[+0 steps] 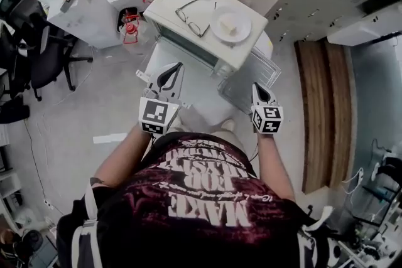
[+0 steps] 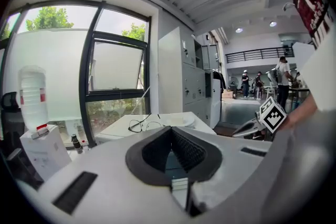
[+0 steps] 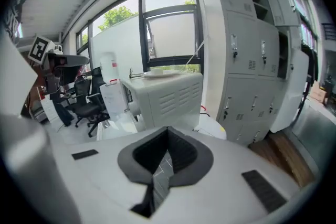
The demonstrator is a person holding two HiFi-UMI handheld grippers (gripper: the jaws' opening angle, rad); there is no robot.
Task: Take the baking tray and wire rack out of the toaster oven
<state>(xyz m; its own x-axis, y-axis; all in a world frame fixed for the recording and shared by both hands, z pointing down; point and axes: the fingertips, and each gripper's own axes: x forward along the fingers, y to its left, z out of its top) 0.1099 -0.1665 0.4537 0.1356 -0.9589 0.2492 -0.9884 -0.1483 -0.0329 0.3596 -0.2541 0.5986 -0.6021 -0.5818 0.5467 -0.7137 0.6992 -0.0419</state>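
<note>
Lying beside the boxy cream metal toaster oven [image 1: 207, 22] — by its louvred side — the silvery wire-mesh rack [image 1: 246, 80] sits just below the right tongs [image 1: 258, 87]; these and the left tongs [image 1: 176, 67] are both pinched closed, empty.

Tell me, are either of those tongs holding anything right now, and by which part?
Nothing is held. The left tongs and the right tongs are both shut, with nothing between their jaws.
</note>
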